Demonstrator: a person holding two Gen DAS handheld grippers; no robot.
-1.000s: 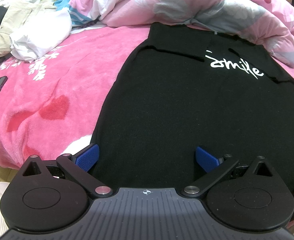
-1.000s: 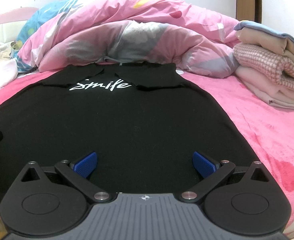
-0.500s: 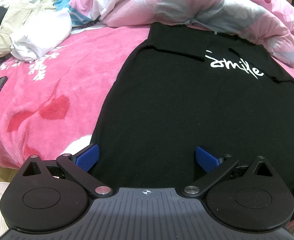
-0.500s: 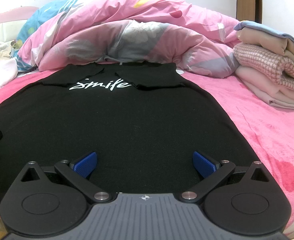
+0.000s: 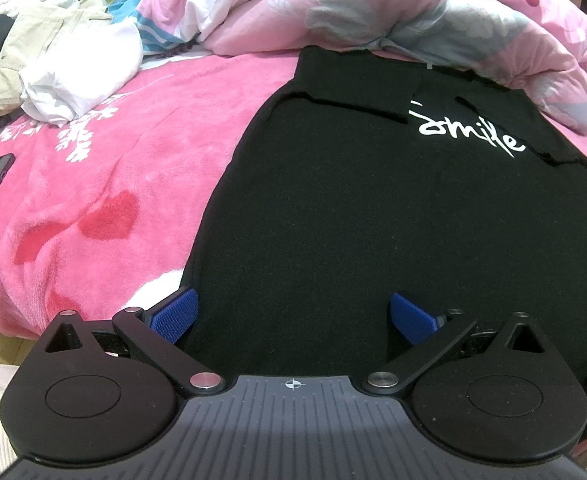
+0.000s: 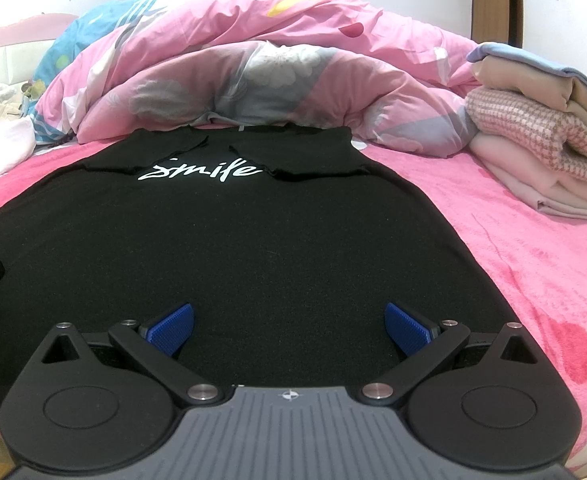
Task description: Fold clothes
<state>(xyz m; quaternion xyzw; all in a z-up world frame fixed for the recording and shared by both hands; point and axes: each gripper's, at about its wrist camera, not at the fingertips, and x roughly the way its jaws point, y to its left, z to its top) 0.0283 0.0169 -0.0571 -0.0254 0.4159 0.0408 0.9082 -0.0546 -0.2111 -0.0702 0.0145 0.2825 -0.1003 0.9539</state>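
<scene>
Black T-shirt (image 5: 373, 208) is laid flat, long axis running straight ahead; near hem is flanked by left gripper (image 5: 292, 316) and right gripper (image 6: 289, 326), both spread wide, nothing pinched.

A black T-shirt (image 6: 253, 248) with white "Smile" script lies flat, sleeves folded in, on the pink bed.

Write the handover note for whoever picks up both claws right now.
Left claw: open, empty, over the near hem of the black shirt.
Right claw: open, empty, over the same hem, further right.
The shirt lies flat on the pink blanket, sleeves already folded in beside the "smile" print.
Done: sleeves. Left: grip the hem with both claws, probably fold it up toward the collar, then add it to the folded stack.
</scene>
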